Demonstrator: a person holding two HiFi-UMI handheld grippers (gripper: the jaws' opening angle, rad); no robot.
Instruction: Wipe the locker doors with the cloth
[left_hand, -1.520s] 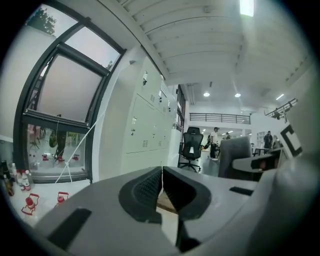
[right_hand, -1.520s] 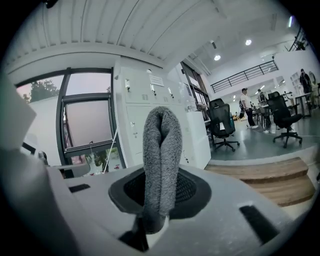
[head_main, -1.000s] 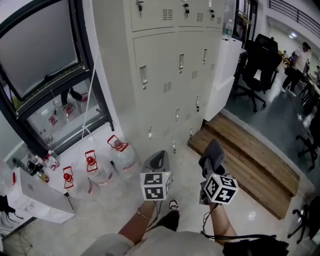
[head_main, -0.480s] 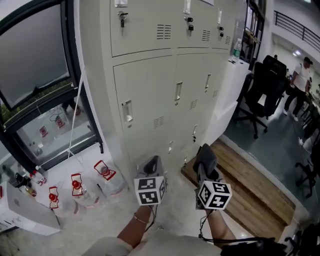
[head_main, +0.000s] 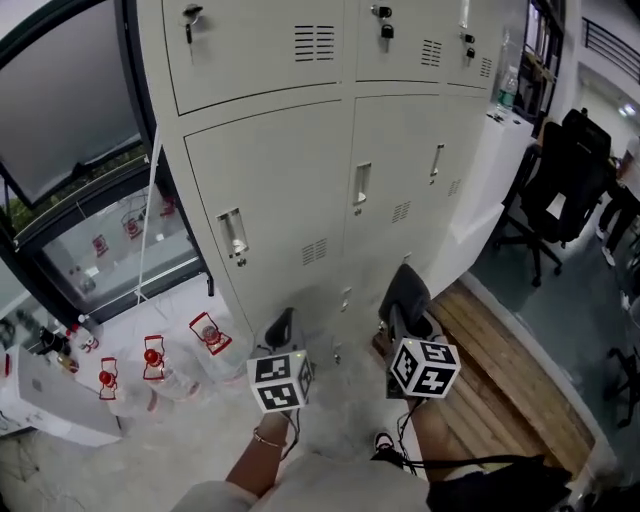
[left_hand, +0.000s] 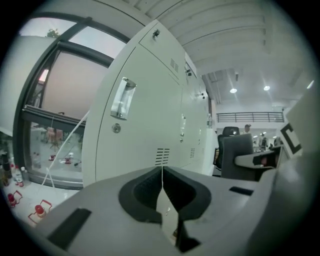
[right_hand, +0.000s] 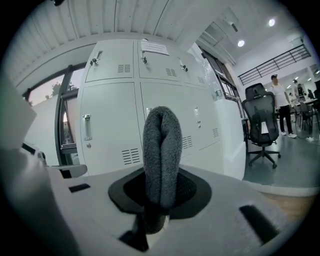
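Facing the locker doors (head_main: 300, 180) with the cloth (head_main: 405, 280) gripped in the right gripper (head_main: 404, 308).

Head view: looks down on the left gripper (head_main: 282, 325) and right gripper side by side, low before the doors and apart from them, grey cloth sticking up from the right; bottles (head_main: 152, 358) with red caps on the floor at left, wooden platform (head_main: 500, 380) at right. Left gripper view: fingers (left_hand: 145, 190) pressed together on nothing, a door handle (left_hand: 122, 97) up ahead. Right gripper view: fingers (right_hand: 192, 192) closed on the folded cloth, standing upright, doors beyond, chair (right_hand: 260, 120) at right.
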